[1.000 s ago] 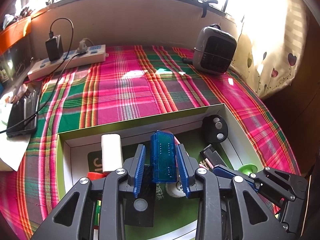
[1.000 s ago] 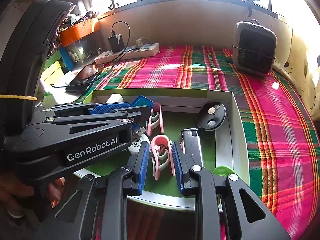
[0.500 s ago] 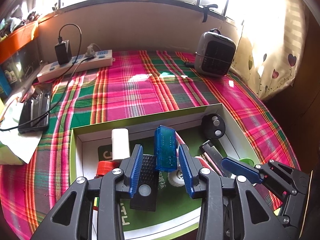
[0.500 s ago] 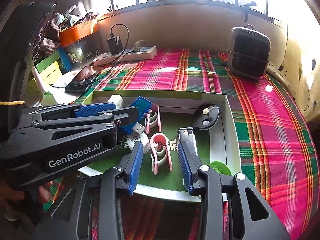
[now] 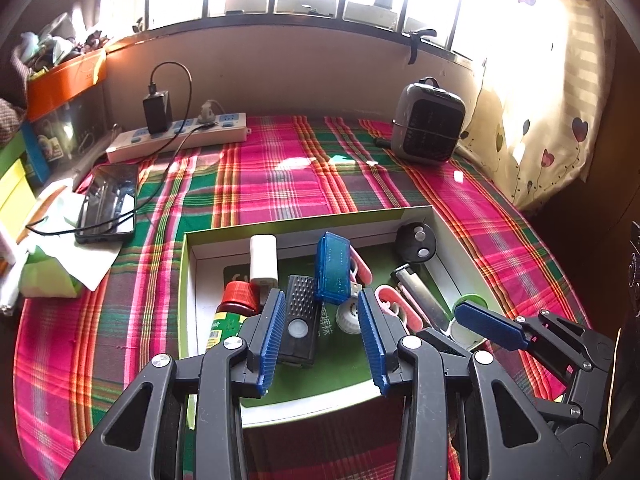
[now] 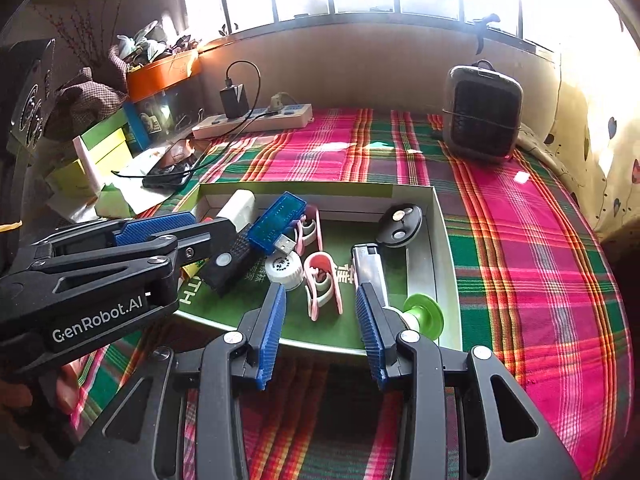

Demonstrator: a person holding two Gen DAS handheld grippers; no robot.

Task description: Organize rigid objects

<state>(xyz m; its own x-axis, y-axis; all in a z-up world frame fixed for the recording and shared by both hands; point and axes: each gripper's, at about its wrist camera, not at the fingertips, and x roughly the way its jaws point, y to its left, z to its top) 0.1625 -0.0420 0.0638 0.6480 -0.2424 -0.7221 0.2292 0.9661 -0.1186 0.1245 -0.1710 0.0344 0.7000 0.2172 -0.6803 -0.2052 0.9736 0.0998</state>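
Note:
A shallow green-and-white tray on the plaid cloth holds the small items. In it lie a translucent blue USB device, a black remote, a white charger, a red-capped bottle, a round black key fob, a silver lighter and pink clips. My left gripper is open above the tray's near part and holds nothing. My right gripper is open at the tray's front edge, with the pink clip lying just ahead of its fingers.
A white bottle cap and a green spool also sit in the tray. A power strip, a phone on its cable and tissue lie at the left. A grey heater stands at the back right.
The left gripper opened and let the blue USB device drop into the tray, then drew back. The right gripper opened off the pink clip and pulled back too.

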